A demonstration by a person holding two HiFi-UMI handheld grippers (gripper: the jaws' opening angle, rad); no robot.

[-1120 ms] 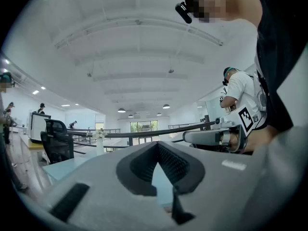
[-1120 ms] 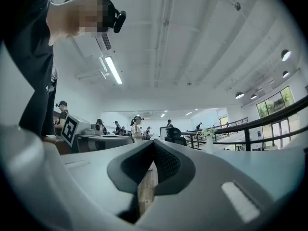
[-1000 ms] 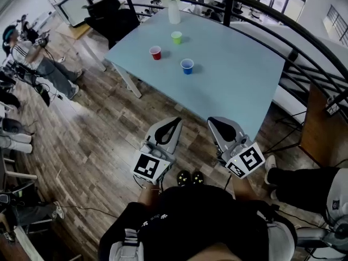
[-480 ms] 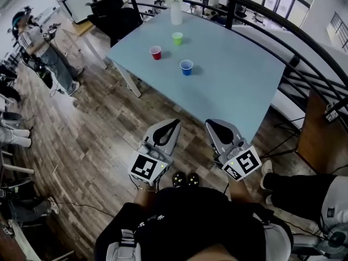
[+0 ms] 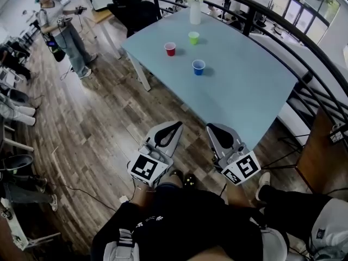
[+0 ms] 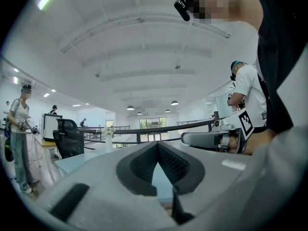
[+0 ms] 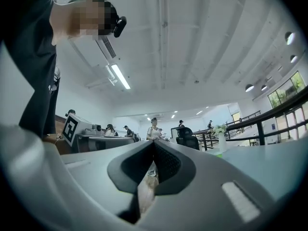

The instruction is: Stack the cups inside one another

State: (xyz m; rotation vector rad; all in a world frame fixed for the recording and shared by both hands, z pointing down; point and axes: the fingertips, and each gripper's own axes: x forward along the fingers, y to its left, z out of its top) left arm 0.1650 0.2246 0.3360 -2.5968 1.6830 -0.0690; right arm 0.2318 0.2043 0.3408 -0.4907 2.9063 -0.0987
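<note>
Bystander (image 5: pixel 61 25) shifted, red cup (image 5: pixel 170 49), green cup (image 5: pixel 193 37), blue cup (image 5: pixel 198 67) upright, mouths up

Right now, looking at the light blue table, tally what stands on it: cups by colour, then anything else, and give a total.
red cup: 1
green cup: 1
blue cup: 1
white vase with flowers: 1
Total: 4 things, 3 of them cups, all standing apart and none yet stacked.

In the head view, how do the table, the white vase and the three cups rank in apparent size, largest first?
1. Table.
2. White vase.
3. Blue cup, red cup, green cup: near alike; blue is nearest the camera, so unranked.
</note>
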